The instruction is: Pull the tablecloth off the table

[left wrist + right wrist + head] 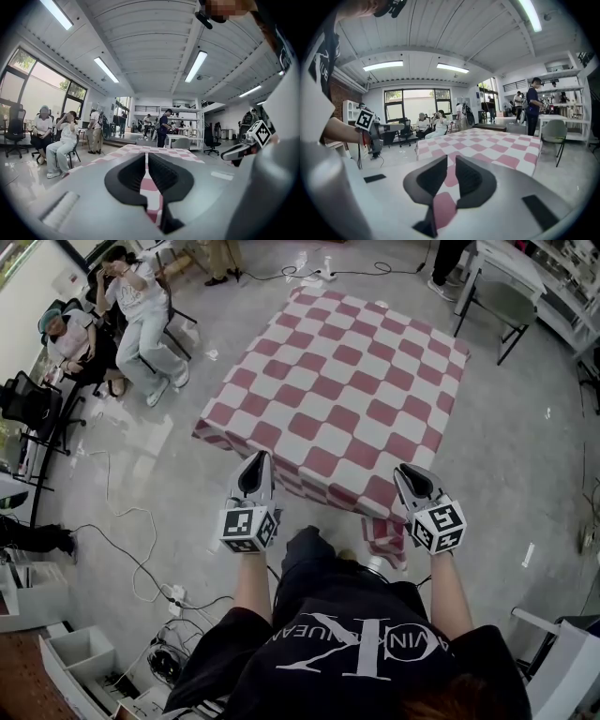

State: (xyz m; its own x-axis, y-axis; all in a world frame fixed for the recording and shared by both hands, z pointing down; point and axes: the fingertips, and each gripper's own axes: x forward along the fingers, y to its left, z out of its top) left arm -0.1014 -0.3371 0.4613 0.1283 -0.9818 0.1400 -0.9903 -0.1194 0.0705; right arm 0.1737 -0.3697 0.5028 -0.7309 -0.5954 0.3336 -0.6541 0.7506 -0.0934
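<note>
From above, the checked tablecloth (347, 381) lies spread over the bench it hides, its near edge at your left gripper (255, 465) and right gripper (406, 474). In your left gripper view, the jaws are clenched on that edge. Your right gripper view shows the same.

- A large window (33, 93) fills one wall.
- Just before it stands a black office chair (14, 127).
- Above it, long ceiling lights (105, 69) cross a ribbed white ceiling.
- Far from it stands white shelving (187, 119).
- Pale grey floor (525, 456) spreads away from it.
</note>
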